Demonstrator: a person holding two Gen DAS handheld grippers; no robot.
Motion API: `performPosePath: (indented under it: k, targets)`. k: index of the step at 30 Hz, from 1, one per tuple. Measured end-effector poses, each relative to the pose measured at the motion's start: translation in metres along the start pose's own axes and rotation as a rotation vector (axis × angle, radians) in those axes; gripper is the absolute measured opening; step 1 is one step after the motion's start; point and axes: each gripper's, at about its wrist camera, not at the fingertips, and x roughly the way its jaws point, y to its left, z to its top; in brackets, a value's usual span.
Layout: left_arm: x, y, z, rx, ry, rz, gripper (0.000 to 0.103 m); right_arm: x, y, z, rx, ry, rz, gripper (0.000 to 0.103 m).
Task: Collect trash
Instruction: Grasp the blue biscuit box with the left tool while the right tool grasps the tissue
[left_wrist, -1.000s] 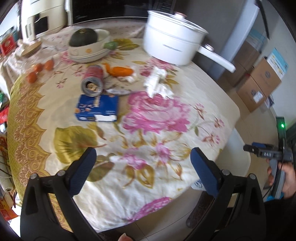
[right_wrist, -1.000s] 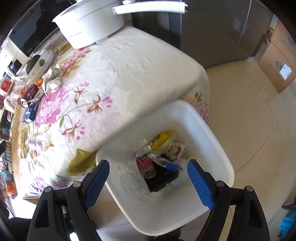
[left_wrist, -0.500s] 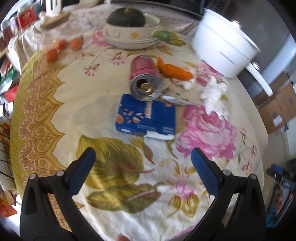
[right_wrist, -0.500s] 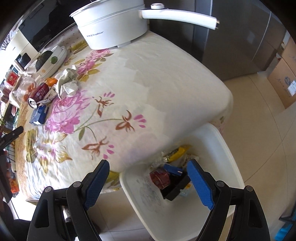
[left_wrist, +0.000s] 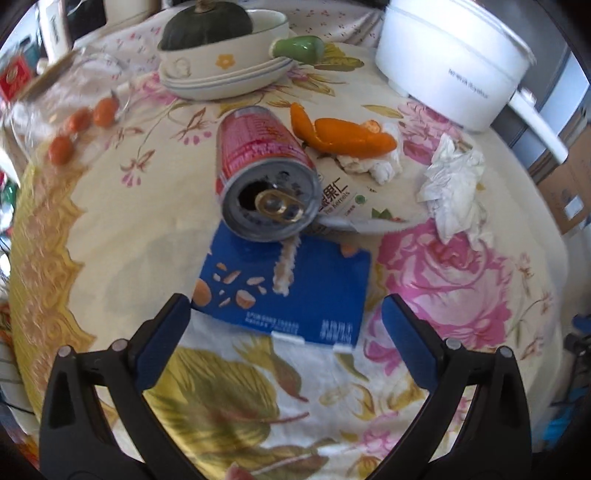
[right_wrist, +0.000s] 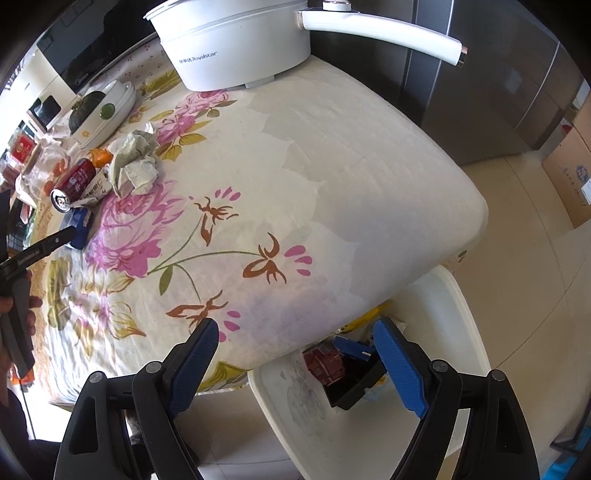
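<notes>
My left gripper (left_wrist: 286, 314) is open and empty, its jaws either side of the near edge of a flat blue packet (left_wrist: 288, 291) on the flowered tablecloth. A red can (left_wrist: 264, 166) lies on its side just beyond, with a torn wrapper (left_wrist: 354, 206), orange peel (left_wrist: 347, 136) and crumpled tissue (left_wrist: 454, 184) to its right. My right gripper (right_wrist: 295, 336) is open and empty over the table's near corner, above a white bin (right_wrist: 461, 332) on the floor that holds trash. The can (right_wrist: 75, 181) and tissue (right_wrist: 135, 162) show far left there.
A white pot (left_wrist: 450, 59) with a long handle stands at the back right of the table. A bowl with a dark squash (left_wrist: 221, 40) on stacked plates is at the back. Small orange fruits (left_wrist: 79, 122) lie at the left. Cardboard boxes (right_wrist: 569, 170) sit on the floor.
My left gripper has moved forward over the table to the blue packet, which now sits between its jaws. My right gripper has drawn back from over the bin toward the table corner.
</notes>
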Motion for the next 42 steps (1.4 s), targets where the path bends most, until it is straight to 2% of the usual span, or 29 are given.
performPosePath:
  k: [3, 11, 18, 25, 32, 35, 39, 42]
  targets:
    - [0.009, -0.002, 0.002, 0.030, 0.004, 0.054, 0.103, 0.002, -0.002, 0.001, 0.000, 0.007, -0.002, 0.087]
    - [0.024, 0.006, 0.007, -0.065, 0.034, 0.015, 0.103, -0.005, -0.017, 0.000, 0.094, 0.001, 0.058, 0.087]
    - [0.012, 0.005, -0.008, -0.072, 0.036, -0.024, 0.102, -0.013, -0.025, -0.006, 0.111, -0.010, 0.052, 0.087]
    - [-0.023, 0.013, -0.035, -0.062, 0.049, -0.036, 0.102, -0.023, -0.025, -0.008, 0.114, -0.035, 0.054, 0.087]
    - [-0.073, 0.019, -0.059, -0.113, 0.023, -0.079, 0.102, -0.026, 0.004, -0.003, 0.049, -0.058, 0.055, 0.087]
    - [-0.091, 0.025, -0.067, -0.142, -0.013, -0.084, 0.102, -0.024, 0.021, 0.008, 0.019, -0.062, 0.062, 0.087]
    - [-0.103, 0.035, -0.063, -0.144, -0.063, -0.067, 0.102, -0.020, 0.046, 0.025, -0.022, -0.075, 0.072, 0.087]
    - [-0.106, 0.049, -0.058, -0.186, -0.070, -0.110, 0.102, -0.008, 0.067, 0.043, -0.032, -0.069, 0.091, 0.087]
